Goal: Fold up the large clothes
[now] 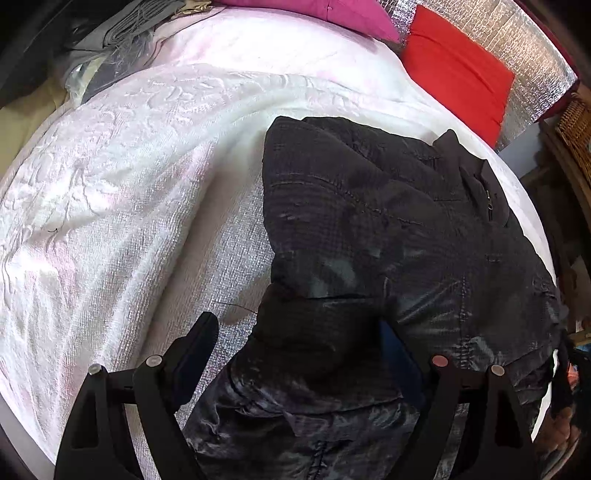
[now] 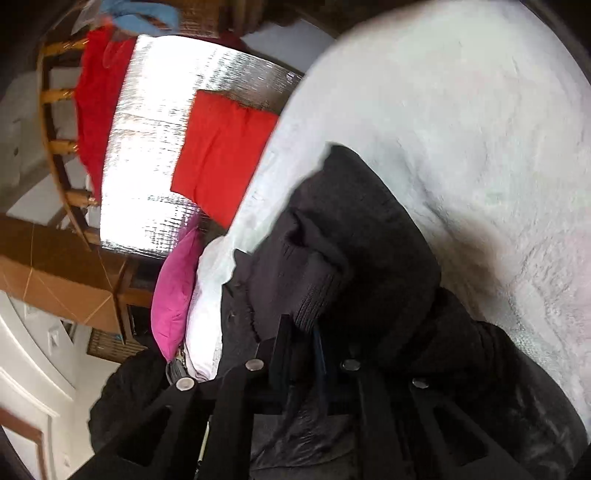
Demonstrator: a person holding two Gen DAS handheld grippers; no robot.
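Left wrist view: the black quilted jacket point(image 1: 369, 236) sprawls across the centre and lower right on a white textured blanket point(image 1: 110, 184). The left gripper point(image 1: 299, 343) stands wide open at the bottom, fingers straddling a jacket fold, not pinching it. A red cushion point(image 1: 458, 74) sits upper right, a magenta pillow point(image 1: 325, 11) along the top.

Right wrist view, blurred: the right gripper point(image 2: 303, 339) has its fingers drawn close together on the jacket's ribbed cuff point(image 2: 314, 291), centre frame.

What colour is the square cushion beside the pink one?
Bright red cushion, clearest in the left wrist view.
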